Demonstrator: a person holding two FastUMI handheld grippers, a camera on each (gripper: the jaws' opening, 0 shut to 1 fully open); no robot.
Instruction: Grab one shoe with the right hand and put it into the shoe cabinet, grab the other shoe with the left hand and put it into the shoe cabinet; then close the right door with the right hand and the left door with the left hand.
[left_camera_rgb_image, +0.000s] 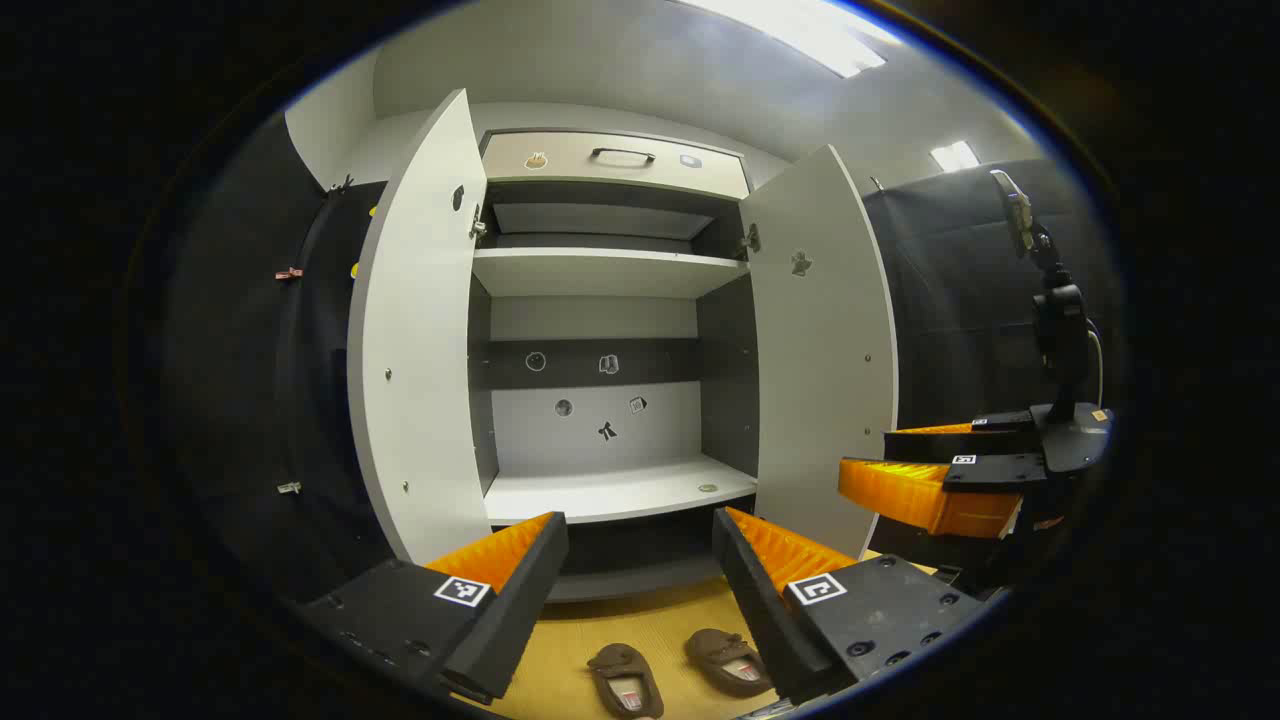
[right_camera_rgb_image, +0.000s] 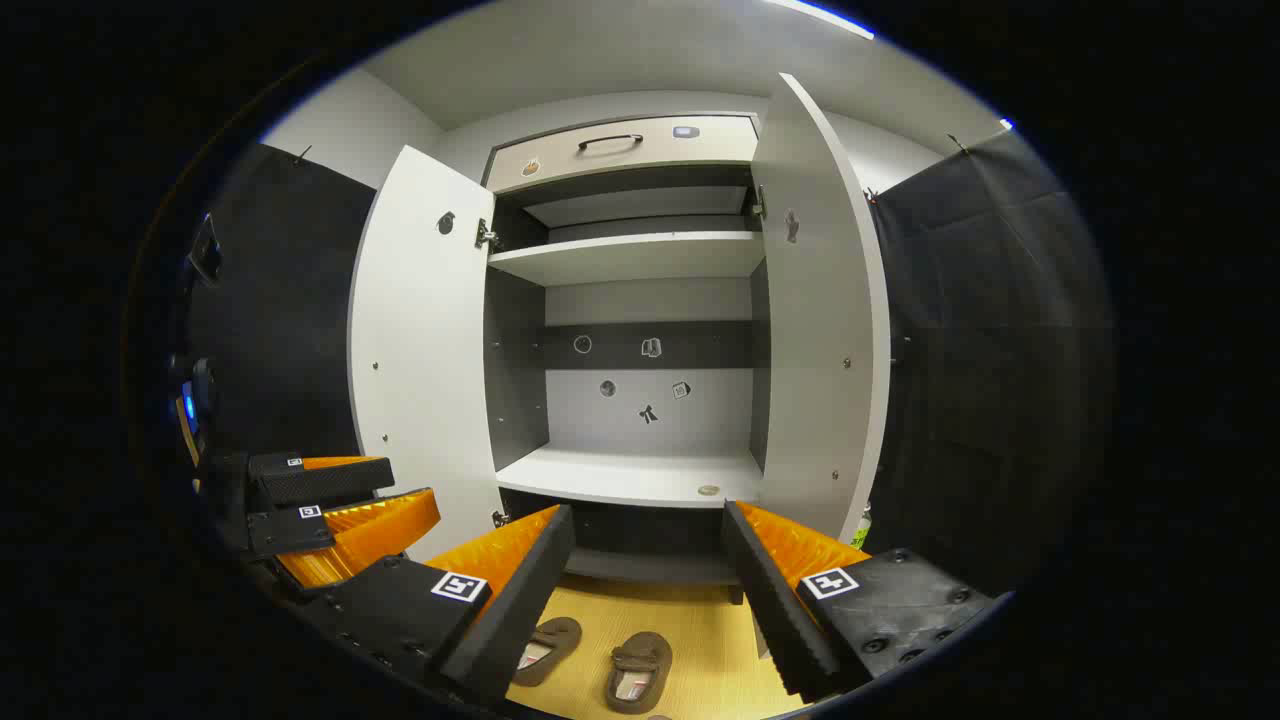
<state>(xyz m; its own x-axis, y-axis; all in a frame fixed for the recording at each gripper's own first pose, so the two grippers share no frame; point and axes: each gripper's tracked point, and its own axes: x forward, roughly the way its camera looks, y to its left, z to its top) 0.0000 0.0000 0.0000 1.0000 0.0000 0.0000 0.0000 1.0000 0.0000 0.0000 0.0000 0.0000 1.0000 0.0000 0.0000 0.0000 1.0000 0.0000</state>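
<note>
- Straight ahead of both my tools stands the shoe cabinet (left_camera_rgb_image: 610, 300), its left door (left_camera_rgb_image: 420, 330) and right door (left_camera_rgb_image: 825, 340) both swung wide.
- My left tool (left_camera_rgb_image: 640, 560) is open and holds nothing.
- My right tool (right_camera_rgb_image: 648, 560) is open too, also holding nothing.
- Down on the wooden floor (right_camera_rgb_image: 690, 630), in front of the cabinet, two brown shoes (left_camera_rgb_image: 625, 680) lie side by side, near each other, not touching.
- Cabinet's lower shelf (left_camera_rgb_image: 620, 490) carries no shoe yet.

You're in recording booth, staged as home entryway: black cloth walls (right_camera_rgb_image: 990, 330), white shoe cabinet (right_camera_rgb_image: 640, 300), wood floor (right_camera_rgb_image: 700, 640).
</note>
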